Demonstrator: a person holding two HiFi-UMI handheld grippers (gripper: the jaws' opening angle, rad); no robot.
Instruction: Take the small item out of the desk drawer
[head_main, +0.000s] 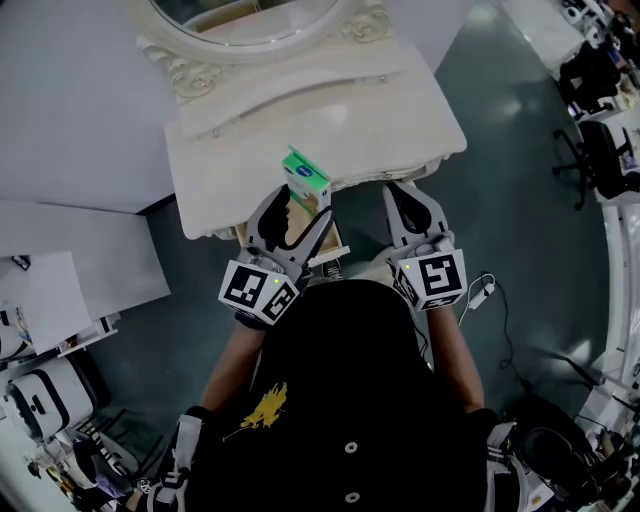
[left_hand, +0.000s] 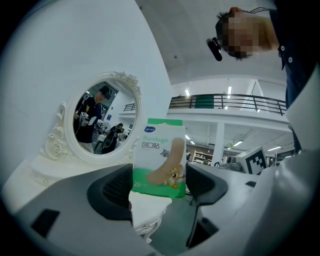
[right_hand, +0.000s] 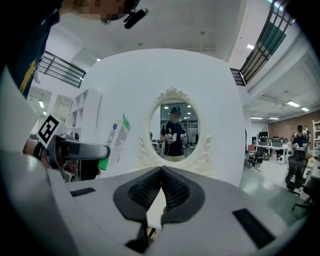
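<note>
Grey floor (head_main: 520, 150) runs all round the cream surface (head_main: 300, 120), which stands against a white wall (head_main: 60, 100) with an oval mirror (right_hand: 175, 130) in a carved frame at its back. Off to the mirror's right, office chairs (right_hand: 257, 157) stand in the far part of the hall. The person (head_main: 340, 400) in a dark top faces the mirror with a claw in each hand, both at the surface's front edge, the side farthest from the mirror.

The left claw (left_hand: 160, 189) is clamped on a box (left_hand: 160, 150) of bandages, white and green with a cartoon plaster printed on it. Its pads press the lower part from both sides, and the box stands upright in the air above that front edge, in front of the mirror.

The right claw (right_hand: 161, 187) is just beside it, towards the mirror's right. It is clenched tight, with its ribbed pads meeting and nothing between them.

A tan strip (head_main: 335, 243) shows under the front edge. The claws cover most of it.
</note>
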